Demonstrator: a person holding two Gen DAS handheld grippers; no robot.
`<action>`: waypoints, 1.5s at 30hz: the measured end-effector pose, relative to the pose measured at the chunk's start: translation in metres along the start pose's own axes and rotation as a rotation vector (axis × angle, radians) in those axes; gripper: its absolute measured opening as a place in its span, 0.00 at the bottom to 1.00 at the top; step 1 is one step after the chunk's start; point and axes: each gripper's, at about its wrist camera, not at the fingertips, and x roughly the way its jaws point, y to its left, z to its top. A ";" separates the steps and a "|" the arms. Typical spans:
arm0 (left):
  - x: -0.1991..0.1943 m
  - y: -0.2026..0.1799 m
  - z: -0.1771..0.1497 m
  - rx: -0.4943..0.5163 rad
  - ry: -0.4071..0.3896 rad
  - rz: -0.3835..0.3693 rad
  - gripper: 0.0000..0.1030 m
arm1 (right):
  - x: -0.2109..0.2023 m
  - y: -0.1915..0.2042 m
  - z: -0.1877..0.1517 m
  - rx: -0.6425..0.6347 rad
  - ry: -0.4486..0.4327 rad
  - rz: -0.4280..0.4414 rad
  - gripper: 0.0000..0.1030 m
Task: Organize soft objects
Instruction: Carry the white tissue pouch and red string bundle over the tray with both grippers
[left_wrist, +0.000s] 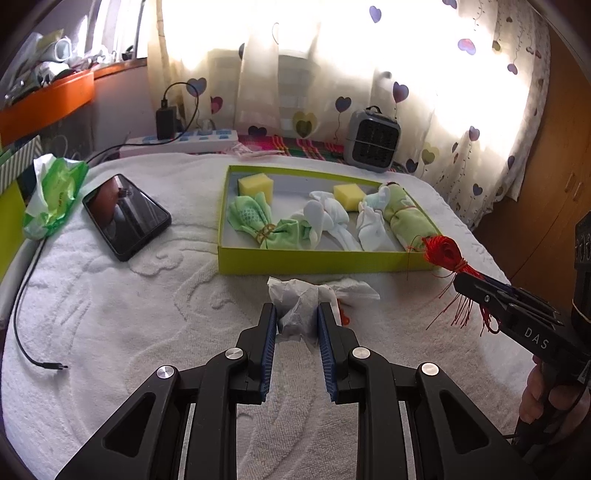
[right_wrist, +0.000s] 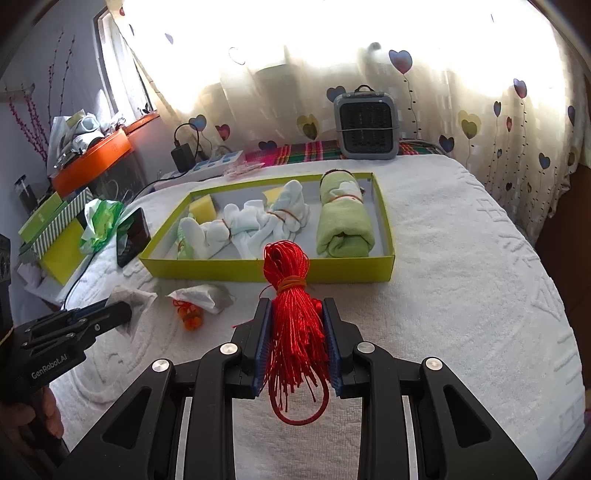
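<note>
Red cord bundle, tied near its top with an orange band, being grasped between the blue pads of the right gripper at lower centre of the right wrist view; looped head rising above the fingertips, loose strands and one loop trailing down between the jaws. Same bundle showing at right of the left wrist view, hovering just beside the near right corner of the yellow-green box.

Crumpled white tissue being clenched by the left gripper at lower centre of that view, jaws pressing on both sides of it. Second crumpled tissue lying on the white towel at left of centre in the right wrist view, just beside a small orange-red tangle.

Holding, inside the box: two yellow sponges, a banded green cloth, white socks and a rolled green towel.

Lying at left of the box: a black phone and a green-and-white wrapper.
</note>
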 end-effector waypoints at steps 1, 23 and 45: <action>0.000 0.001 0.002 0.000 -0.004 0.003 0.20 | 0.000 0.001 0.001 -0.002 -0.003 0.000 0.27; 0.017 0.006 0.049 0.008 -0.034 -0.007 0.20 | 0.013 -0.004 0.040 0.016 -0.046 -0.030 0.27; 0.057 0.016 0.079 0.001 -0.014 0.012 0.20 | 0.039 -0.014 0.083 0.043 -0.092 -0.071 0.27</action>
